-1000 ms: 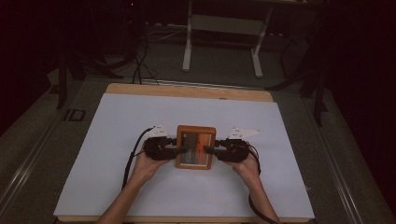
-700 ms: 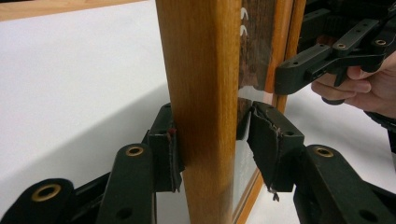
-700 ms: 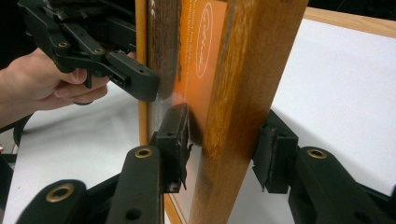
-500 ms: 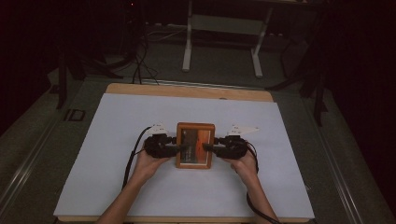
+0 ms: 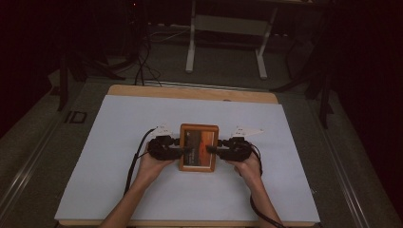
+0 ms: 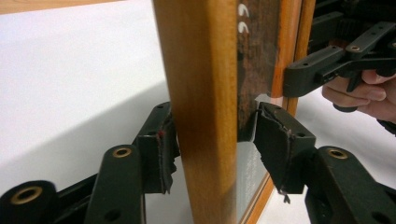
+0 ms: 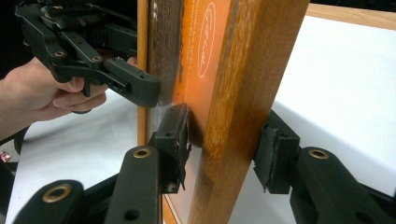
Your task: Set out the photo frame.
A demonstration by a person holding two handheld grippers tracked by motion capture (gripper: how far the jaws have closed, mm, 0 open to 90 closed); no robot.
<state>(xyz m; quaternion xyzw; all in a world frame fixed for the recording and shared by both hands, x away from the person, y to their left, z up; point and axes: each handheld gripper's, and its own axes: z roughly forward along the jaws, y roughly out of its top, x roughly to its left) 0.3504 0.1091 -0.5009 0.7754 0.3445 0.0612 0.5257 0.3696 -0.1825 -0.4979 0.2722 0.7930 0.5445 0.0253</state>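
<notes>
picture frame [image 5: 199,148] mid-desk [image 5: 119,142], gripped by both side rails | left tongs [image 5: 183,149] just been easing apart, rail between, one pad [image 6: 273,140] off | right tongs [image 5: 215,149] pinching rail | likely set-down: keep right firm, frame level, until it rests

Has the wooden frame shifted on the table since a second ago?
No. The frame sits the same way against the table's wooden far edge in the high view, between the left gripper and the right gripper.
</notes>
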